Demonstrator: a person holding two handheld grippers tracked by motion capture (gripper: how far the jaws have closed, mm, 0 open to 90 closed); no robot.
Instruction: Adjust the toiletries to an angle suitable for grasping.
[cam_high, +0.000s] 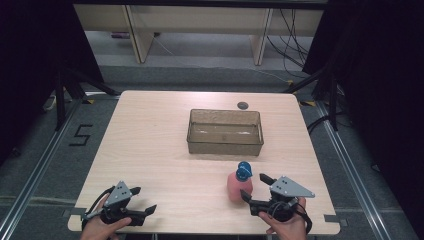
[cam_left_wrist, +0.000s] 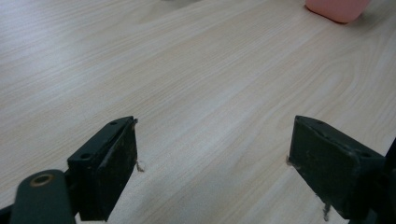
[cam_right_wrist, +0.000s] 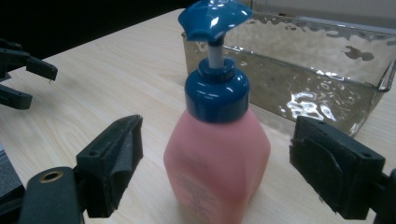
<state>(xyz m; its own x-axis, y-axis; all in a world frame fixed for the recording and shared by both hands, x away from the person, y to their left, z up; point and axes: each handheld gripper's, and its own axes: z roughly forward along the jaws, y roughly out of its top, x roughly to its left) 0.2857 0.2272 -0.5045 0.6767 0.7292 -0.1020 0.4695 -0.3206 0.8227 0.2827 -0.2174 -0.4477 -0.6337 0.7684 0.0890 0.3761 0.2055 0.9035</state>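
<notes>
Landmark: pink pump bottle (cam_high: 240, 186), upright on the wooden table (cam_high: 165, 150), near the front edge, right of centre.

Far left of bottle, by the front-left corner: left gripper (cam_high: 142, 201), held in a hand (cam_high: 97, 229) coming in from the bottom edge. Jaws wide apart, nothing btwn them. In left gripper view, left gripper (cam_left_wrist: 212, 161) over bare tabletop (cam_left_wrist: 187, 70); base of bottle (cam_left_wrist: 338, 8) just peeking in at top right, well apart from the jaws.

Behind bottle, twd table centre: clear rectangular tub (cam_high: 225, 132), standing open side up, near but not touching. Small dark round spot (cam_high: 243, 105) on the table just beyond tub's far rim.

Bottle itself: pink body, blue collar and blue pump head (cam_high: 244, 170) on top.

Just right of bottle: right gripper (cam_high: 256, 187), grey three-cornered plate on top, in a hand (cam_high: 287, 227) at the bottom edge. In right gripper view, right gripper (cam_right_wrist: 215, 158) w/ bottle (cam_right_wrist: 217, 158) standing btwn its jaws; jaws spread wide, gap visible on both sides, pads not pressing on it. Tub (cam_right_wrist: 322, 65) behind bottle in that view; left gripper's jaw tips (cam_right_wrist: 28, 77) far off at left edge.
</notes>
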